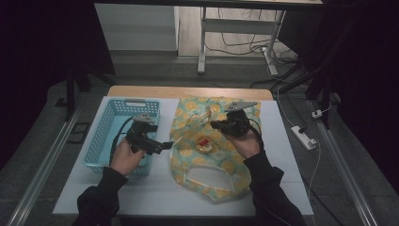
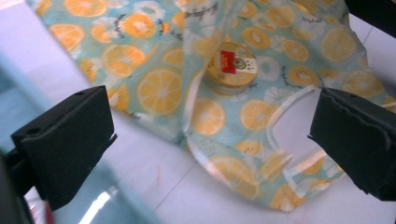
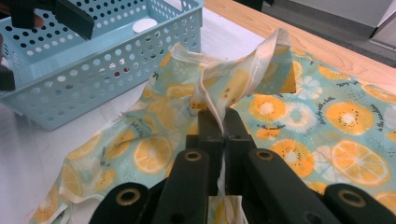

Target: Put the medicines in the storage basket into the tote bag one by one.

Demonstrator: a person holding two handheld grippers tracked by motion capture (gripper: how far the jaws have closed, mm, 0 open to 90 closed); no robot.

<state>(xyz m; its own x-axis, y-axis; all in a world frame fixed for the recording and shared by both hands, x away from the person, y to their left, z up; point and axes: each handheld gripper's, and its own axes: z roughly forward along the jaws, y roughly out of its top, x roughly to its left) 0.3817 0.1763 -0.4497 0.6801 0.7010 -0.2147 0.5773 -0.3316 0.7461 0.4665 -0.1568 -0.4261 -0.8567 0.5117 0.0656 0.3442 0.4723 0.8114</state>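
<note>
We note right gripper (image 3: 223, 122) clamped on bunched fabric handle of fruit-print bag (image 1: 221, 160), lying crumpled mid-table. Left gripper (image 1: 165, 145) jaws wide, empty, at bag's 9 o'clock. Round tin (image 2: 232, 66) inside. Perforated plastic basket (image 1: 106, 123) left.

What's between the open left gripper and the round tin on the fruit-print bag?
Nothing visible blocks it. In the left gripper view the tin lies bare on the bag, seen through the open left gripper. The right gripper pinches a fold of the bag, lifted beside the tin.
</note>
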